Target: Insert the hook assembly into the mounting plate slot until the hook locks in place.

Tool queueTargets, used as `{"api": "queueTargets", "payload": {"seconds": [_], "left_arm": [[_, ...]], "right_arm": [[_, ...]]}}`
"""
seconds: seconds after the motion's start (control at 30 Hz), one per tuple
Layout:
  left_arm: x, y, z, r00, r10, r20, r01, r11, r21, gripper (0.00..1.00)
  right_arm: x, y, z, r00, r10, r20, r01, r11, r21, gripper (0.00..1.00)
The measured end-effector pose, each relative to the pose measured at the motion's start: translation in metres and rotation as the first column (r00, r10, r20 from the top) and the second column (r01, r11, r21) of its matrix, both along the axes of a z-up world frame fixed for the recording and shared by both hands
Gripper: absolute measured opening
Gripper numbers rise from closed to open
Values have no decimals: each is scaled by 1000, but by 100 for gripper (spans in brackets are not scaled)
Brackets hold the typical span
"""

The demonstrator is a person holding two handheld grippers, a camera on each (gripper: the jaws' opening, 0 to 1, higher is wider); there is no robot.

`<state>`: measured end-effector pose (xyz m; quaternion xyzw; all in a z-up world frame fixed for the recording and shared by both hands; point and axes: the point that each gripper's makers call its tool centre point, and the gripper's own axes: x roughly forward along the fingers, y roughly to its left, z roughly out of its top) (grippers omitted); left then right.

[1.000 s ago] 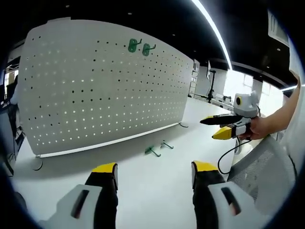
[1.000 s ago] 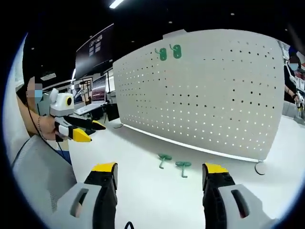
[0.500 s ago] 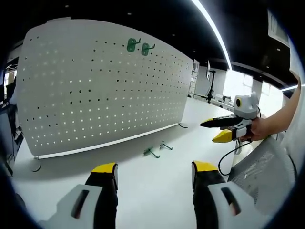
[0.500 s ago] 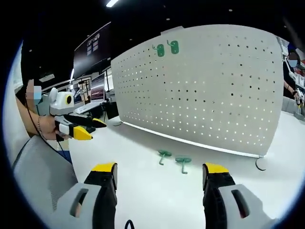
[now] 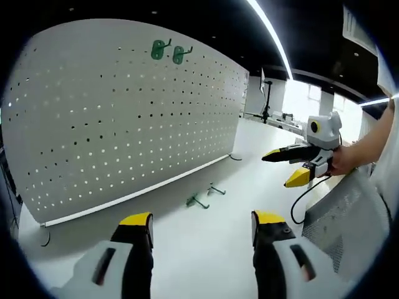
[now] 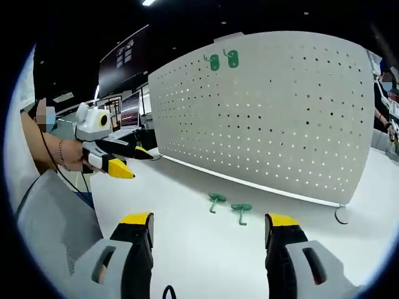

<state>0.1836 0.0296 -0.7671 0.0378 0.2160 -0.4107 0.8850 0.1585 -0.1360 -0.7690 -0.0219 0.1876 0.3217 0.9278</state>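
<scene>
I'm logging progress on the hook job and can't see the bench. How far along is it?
Two green hooks already hang near the top of the white pegboard. Nothing is in hand: the left gripper and right gripper are both open and empty, away from the board. Left to do: two more green hooks lie on the white table in front of the board, not yet picked up or inserted.

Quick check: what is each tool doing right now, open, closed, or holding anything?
Left tool: open, holding nothing, above the bare white table.
Right tool: open, holding nothing; the two green hooks lie loose on the table ahead of it.
</scene>
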Motion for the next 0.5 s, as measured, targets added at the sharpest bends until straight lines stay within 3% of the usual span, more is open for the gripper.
{"api": "queueTargets", "payload": {"seconds": [0.5], "left_arm": [[14, -13, -9, 991, -130, -13, 131, 985, 109, 67]], "right_arm": [[-1, 1, -1, 1000, -2, -8, 2, 1000, 3, 71]]}}
